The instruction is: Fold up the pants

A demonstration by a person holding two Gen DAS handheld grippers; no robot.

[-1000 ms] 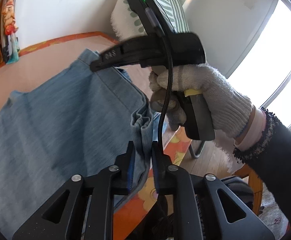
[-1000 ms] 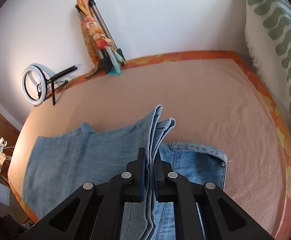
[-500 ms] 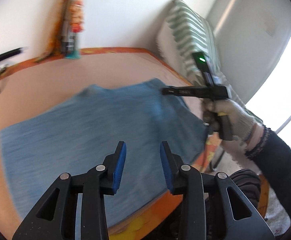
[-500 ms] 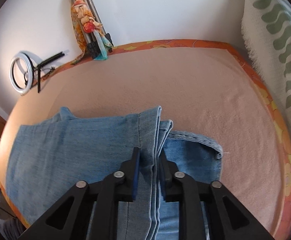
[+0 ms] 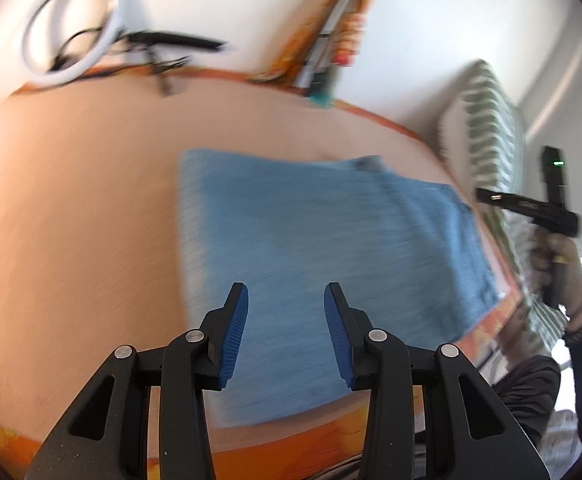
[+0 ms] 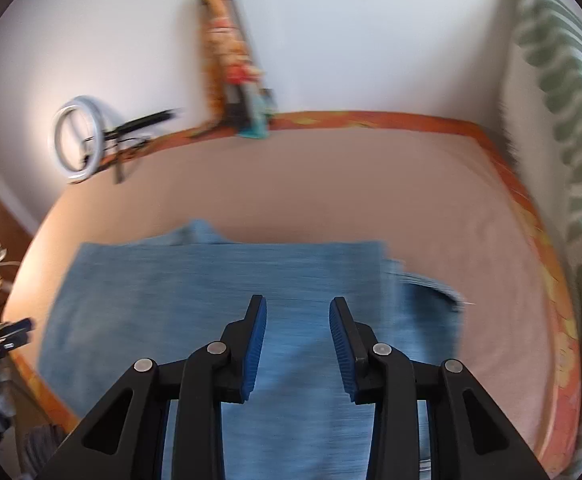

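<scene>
Item, ring light point(image 5: 71, 28): propped at the far left against the wall, beyond the pink-covered surface point(image 5: 71, 220), well apart from the work. Item, left gripper point(image 5: 286, 334): jaws have just been opening and are spread, nothing between the blue pads; the fabric is judged to have been let go so a finished fold can settle. Item, pants point(image 5: 311, 240): blue denim, laid flat as a folded rectangle on the surface near its front edge, doubled layers judged to be kept square for a further fold. Item, patterned bundle point(image 5: 331, 40): leaned on the wall behind. Item, right gripper point(image 6: 298, 344): jaws likewise just opened, spread and empty above the denim. Item, striped cushion point(image 6: 563, 120): stood at the right edge. Only in the left wrist view are the gloved hand point(image 5: 567, 256) and the right tool's body shown, off the denim's right corner; only in the right wrist view is a lower layer seen projecting at the fold's right side.
</scene>
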